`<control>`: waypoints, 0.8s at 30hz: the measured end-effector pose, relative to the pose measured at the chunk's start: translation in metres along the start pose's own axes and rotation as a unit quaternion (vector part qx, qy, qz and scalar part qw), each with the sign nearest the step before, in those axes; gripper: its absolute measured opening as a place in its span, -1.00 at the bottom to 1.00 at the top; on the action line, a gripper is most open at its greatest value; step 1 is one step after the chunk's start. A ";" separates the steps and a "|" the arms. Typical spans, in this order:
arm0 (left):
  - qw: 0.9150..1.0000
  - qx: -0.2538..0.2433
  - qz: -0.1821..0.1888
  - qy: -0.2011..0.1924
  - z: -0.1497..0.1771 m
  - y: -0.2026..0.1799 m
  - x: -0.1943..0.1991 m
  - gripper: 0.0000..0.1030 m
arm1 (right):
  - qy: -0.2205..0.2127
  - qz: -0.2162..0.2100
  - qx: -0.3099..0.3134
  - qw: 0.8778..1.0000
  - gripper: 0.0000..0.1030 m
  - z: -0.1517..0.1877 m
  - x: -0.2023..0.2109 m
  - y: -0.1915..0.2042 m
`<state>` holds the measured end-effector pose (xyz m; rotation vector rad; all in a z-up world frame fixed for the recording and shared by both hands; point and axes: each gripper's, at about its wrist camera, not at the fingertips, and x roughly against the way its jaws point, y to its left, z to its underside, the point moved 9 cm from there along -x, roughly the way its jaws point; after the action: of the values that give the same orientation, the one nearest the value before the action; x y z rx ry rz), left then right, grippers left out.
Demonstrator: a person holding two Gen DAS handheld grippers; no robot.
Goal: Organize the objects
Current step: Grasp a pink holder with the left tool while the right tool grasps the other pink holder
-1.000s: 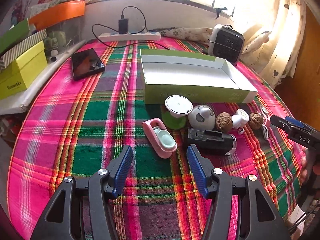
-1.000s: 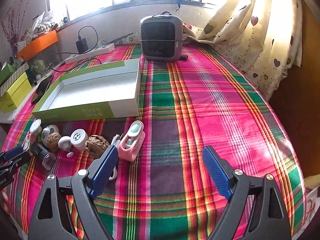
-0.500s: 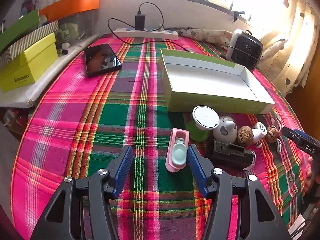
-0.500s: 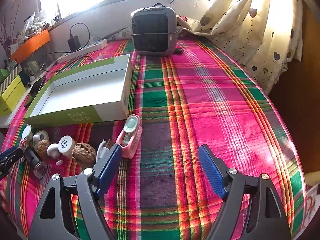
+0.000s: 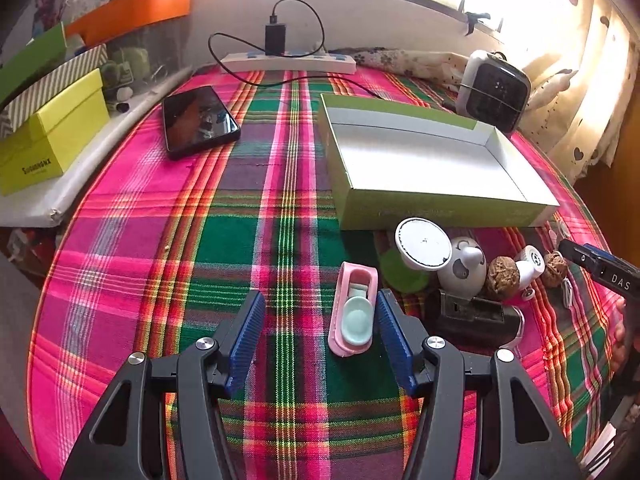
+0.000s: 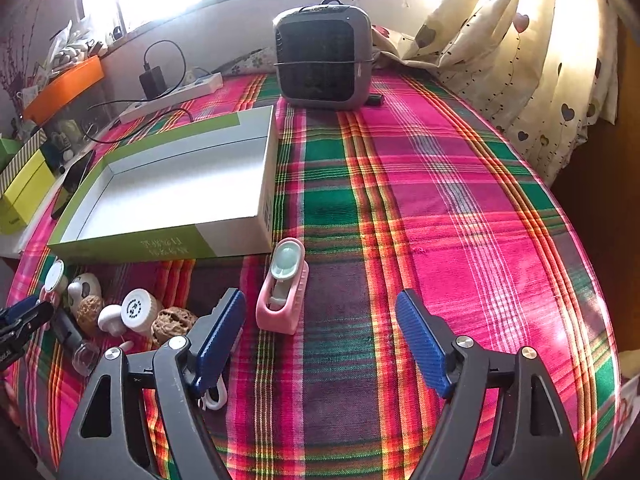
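Our left tool (image 5: 318,320) stood open over the plaid worktop (image 5: 160,240), its right blue pad (image 5: 394,340) just beside the pink dispenser (image 5: 354,316), which lay between the pads, apparently unpressed. Our right tool (image 6: 320,332) was open too; its jaws had just narrowed slightly with nothing between them, and a second pink dispenser (image 6: 284,292) stood just ahead of its left pad (image 6: 218,340). To the right of the first dispenser we saw a black device (image 5: 476,316), two walnuts (image 5: 502,278), a white disc (image 5: 423,243) and a small white bottle (image 5: 530,264), all clustered before the empty green-and-white box (image 5: 420,160). Farther off lay a phone (image 5: 198,120).
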<state>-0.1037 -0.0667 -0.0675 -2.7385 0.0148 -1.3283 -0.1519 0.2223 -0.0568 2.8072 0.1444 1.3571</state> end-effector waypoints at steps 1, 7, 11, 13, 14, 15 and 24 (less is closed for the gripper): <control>1.000 -0.001 -0.002 0.000 -0.002 0.001 -0.001 0.08 | 0.002 0.002 -0.002 1.000 0.51 -0.001 -0.002 -0.001; 1.000 -0.022 -0.018 0.003 -0.006 0.002 -0.007 0.08 | 0.007 0.017 0.004 1.000 0.39 -0.004 -0.013 -0.003; 0.999 -0.028 -0.023 0.000 -0.009 0.003 -0.009 0.07 | 0.006 0.019 0.007 1.000 0.38 -0.006 -0.014 -0.002; 0.999 -0.023 -0.022 0.000 -0.011 0.004 -0.010 0.04 | 0.006 0.021 0.008 1.000 0.33 -0.007 -0.015 -0.002; 1.000 -0.020 -0.021 -0.001 -0.011 0.005 -0.010 -0.02 | 0.005 0.023 0.008 1.000 0.27 -0.007 -0.014 -0.003; 1.000 -0.018 -0.022 -0.002 -0.012 0.006 -0.010 -0.09 | 0.005 0.025 0.009 1.000 0.19 -0.008 -0.014 -0.003; 1.000 -0.013 -0.016 -0.004 -0.014 0.007 -0.011 -0.46 | 0.001 0.025 0.017 1.000 -0.19 -0.008 -0.013 -0.001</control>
<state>-0.1209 -0.0741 -0.0680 -2.7771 -0.0111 -1.3344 -0.1660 0.2220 -0.0617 2.8564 0.0997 1.3806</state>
